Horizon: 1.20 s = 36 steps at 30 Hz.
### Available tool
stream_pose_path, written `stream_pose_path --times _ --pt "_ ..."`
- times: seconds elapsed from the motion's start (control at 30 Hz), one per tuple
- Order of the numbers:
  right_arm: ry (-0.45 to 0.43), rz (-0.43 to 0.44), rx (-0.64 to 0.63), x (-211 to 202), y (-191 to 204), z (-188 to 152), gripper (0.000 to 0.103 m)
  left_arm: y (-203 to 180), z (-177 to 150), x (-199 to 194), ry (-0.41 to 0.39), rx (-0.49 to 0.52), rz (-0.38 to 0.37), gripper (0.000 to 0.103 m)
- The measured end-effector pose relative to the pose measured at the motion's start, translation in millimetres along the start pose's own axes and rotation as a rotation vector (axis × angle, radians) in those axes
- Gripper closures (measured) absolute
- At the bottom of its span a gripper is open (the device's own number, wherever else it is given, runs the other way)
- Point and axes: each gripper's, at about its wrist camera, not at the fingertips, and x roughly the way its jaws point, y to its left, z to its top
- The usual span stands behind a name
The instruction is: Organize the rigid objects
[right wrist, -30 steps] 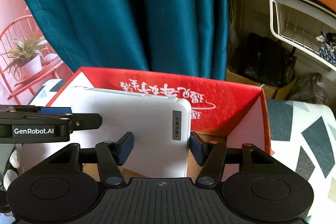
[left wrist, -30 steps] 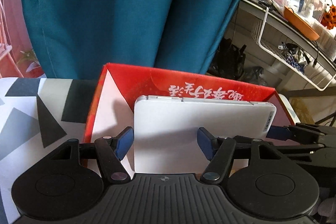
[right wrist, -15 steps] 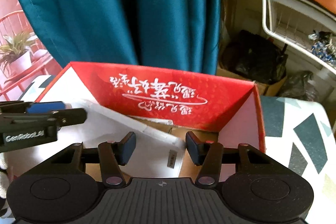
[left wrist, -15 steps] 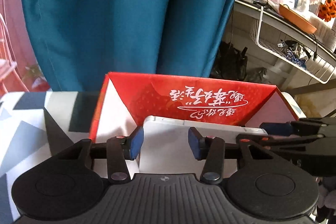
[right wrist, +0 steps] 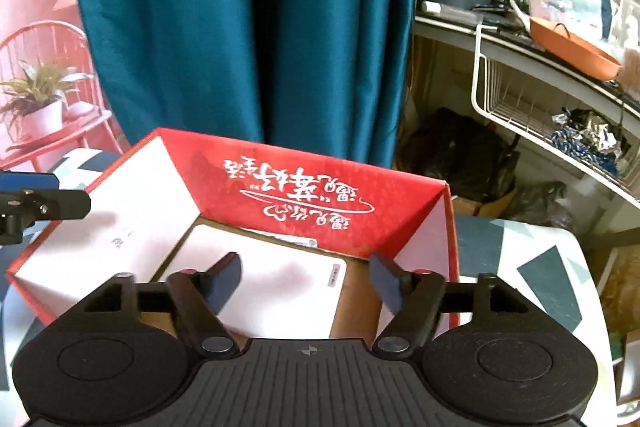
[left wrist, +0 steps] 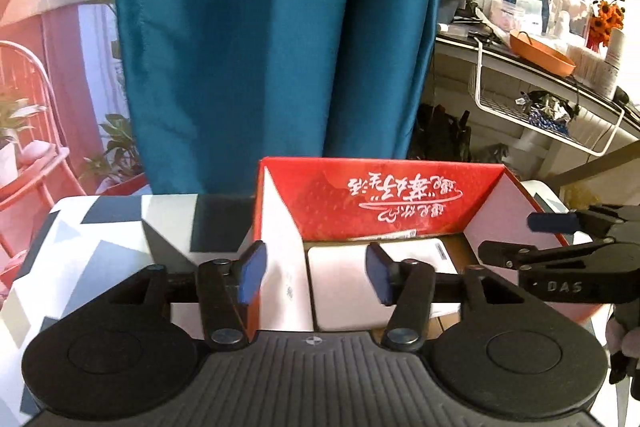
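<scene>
While both grippers hang over the red cardboard box (left wrist: 360, 203), the white flat case (right wrist: 280, 287) lies flat on the box floor, label edge toward 3 o'clock in the right wrist view.

Left gripper (left wrist: 316, 273): jaws opening, blue pads spread. Its left pad sits over the box's left wall at about 9 o'clock, its right pad over the case. Neither pad presses on anything that I can see. Nothing pinched.

Right gripper (right wrist: 306, 283): jaws opening, spread wide. The case shows between and below the pads, clear of both. Nothing gripped.

Cross views: the right gripper shows at 3 o'clock in the left wrist view, over the box's right wall; the left gripper's fingertip enters at 9 o'clock in the right wrist view, over the left wall.

Box: red outside, white on the side walls inside, far wall printed with white script, upside down from here. It stands on a table with a grey, black and white geometric cloth (left wrist: 100, 243), far edge toward 12 o'clock.

Background: teal curtain (left wrist: 272, 27) at 12 o'clock, cluttered shelf with white wire basket (right wrist: 532, 115) and orange tray (right wrist: 572, 47) at 2 o'clock, red chair with potted plant (right wrist: 40, 99) at 9 to 10 o'clock.
</scene>
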Motion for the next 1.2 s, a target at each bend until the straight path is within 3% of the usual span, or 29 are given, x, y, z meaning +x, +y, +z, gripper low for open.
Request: stream_pose_path --times 0.13,0.2,0.33,0.67,0.93,1.03,1.1,1.2 --pt "-0.042 0.029 -0.002 -27 6 -12 0.004 4 -15 -25 -0.014 0.009 -0.005 0.017" --pt "-0.068 0.037 -0.010 -40 10 -19 0.001 6 -22 -35 -0.017 0.014 0.001 0.006" --pt "-0.107 0.063 0.008 -65 14 -33 0.001 7 -37 -58 -0.013 0.025 0.011 0.000" --pt "-0.130 0.104 0.021 -104 31 -91 0.000 11 -93 -97 0.001 0.028 -0.010 0.000" --pt "-0.100 0.148 0.047 -102 48 -149 0.001 15 -142 -99 0.041 -0.049 -0.054 0.001" --pt "-0.078 0.189 0.065 -99 57 -162 0.006 16 -152 -95 0.048 -0.067 -0.056 0.006" --pt "-0.067 0.202 0.033 -98 65 -168 0.009 18 -159 -91 0.048 -0.096 -0.052 0.015" --pt "-0.062 0.205 -0.038 -96 78 -175 0.012 23 -167 -84 0.059 -0.153 -0.055 0.018"
